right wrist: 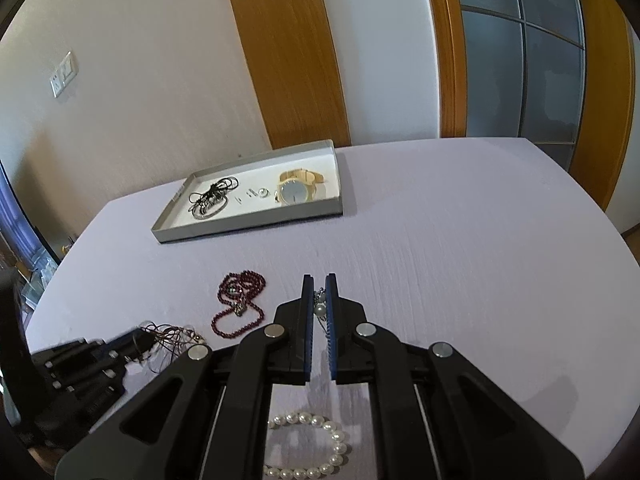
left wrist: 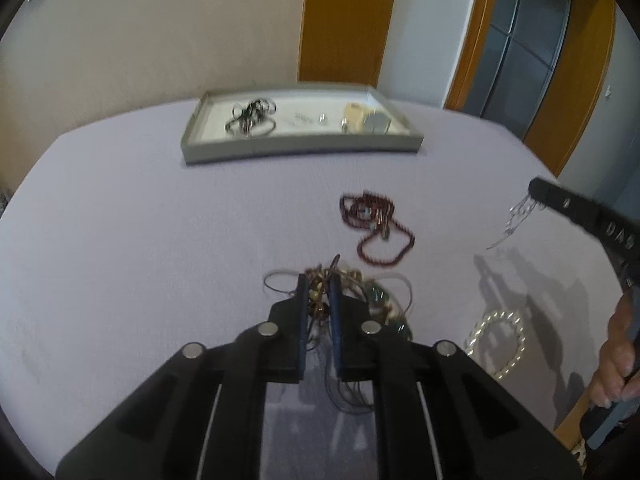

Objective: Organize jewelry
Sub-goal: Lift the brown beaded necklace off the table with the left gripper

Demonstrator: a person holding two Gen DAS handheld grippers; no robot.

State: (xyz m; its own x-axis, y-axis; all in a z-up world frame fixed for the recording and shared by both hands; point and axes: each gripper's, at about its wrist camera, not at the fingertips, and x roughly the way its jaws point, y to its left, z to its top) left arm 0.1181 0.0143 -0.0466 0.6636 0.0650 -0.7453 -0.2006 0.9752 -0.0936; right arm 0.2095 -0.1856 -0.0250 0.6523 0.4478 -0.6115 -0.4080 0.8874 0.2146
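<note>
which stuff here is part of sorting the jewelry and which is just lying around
Part of the job:
- grey tray holding a gold watch and dark chains
- red bead necklace
- tangled necklaces gripped by the left gripper
- silver chain gripped by the right gripper
- pearl bracelet

Just there:
- wall socket
- wooden door frame

Surface (right wrist: 440, 240): covered with a pale lilac cloth.
Far side: grey tray (right wrist: 248, 222).
Middle: dark red bead necklace (right wrist: 240, 304).
Near edge: white pearl bracelet (right wrist: 316, 448); beside it a tangled pile of necklaces (left wrist: 360, 292).
</note>
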